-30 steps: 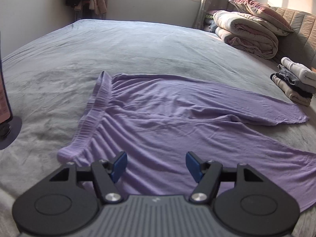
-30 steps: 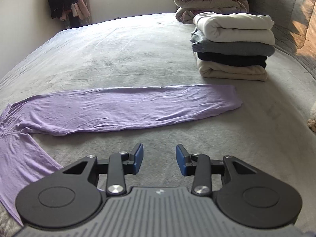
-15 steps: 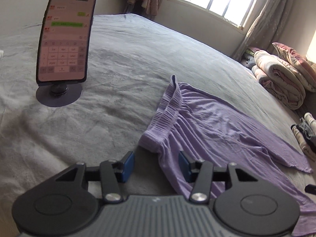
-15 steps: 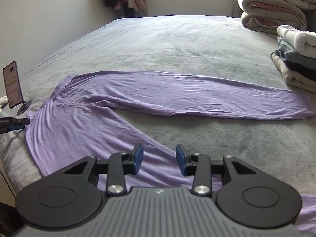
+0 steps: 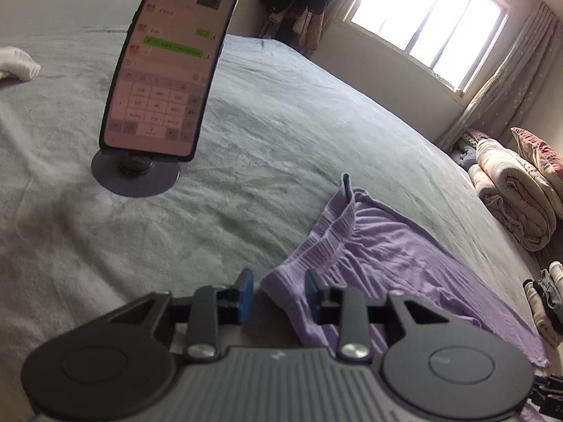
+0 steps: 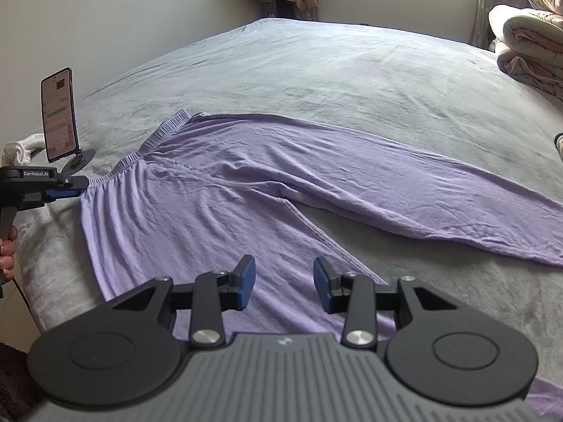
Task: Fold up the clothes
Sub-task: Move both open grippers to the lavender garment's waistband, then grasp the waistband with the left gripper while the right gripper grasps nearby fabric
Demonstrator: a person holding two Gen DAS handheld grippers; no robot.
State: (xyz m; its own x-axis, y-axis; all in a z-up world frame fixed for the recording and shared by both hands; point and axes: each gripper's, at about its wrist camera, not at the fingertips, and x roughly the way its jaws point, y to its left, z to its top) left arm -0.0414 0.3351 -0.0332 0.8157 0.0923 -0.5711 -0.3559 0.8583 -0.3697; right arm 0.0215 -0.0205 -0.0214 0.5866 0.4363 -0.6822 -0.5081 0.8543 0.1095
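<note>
- Trousers [image 6: 225, 190], lilac, lie spread flat on the bed [image 6: 352, 70], both legs splayed in a V: one leg runs away to the right of the right tongs [image 6: 284, 283], the other runs under them toward the near edge.
- Waistband [image 5: 334, 232] sits just ahead of the left tongs [image 5: 279, 293]; its near corner lies in the gap between the two blue pads.
- Left tongs: jaws apart, corner of waistband between them, not pinched as far as the wrist view shows. Right-wrist view shows the same tool [image 6: 52, 190] from the side, tip at the waistband corner; contact there is too small to settle.
- Right tongs: jaws apart, empty, hovering over the near leg; cloth visible below the gap, no grip.
- Stack [image 5: 543, 302] of folded clothes sits far right of the left tongs; the trousers are not folded.
- Phone [image 5: 169, 66] on a stand stands ahead and left of the left tongs, apart from the cloth.
- Judgement, step in hand: taking hold of the garment at the waistband corner, for a lengthwise fold of one leg onto the other.
- Judgement, next move: left jaws need to close on both layers of the elastic corner, low enough to catch cloth and not the bedcover; right tongs need a matching hold further down the same leg, so the edge lifts as one line.
- Risk: thin knit may slip or drag wrinkles; splayed legs mean the carried leg must swing across to lie edge on edge.
</note>
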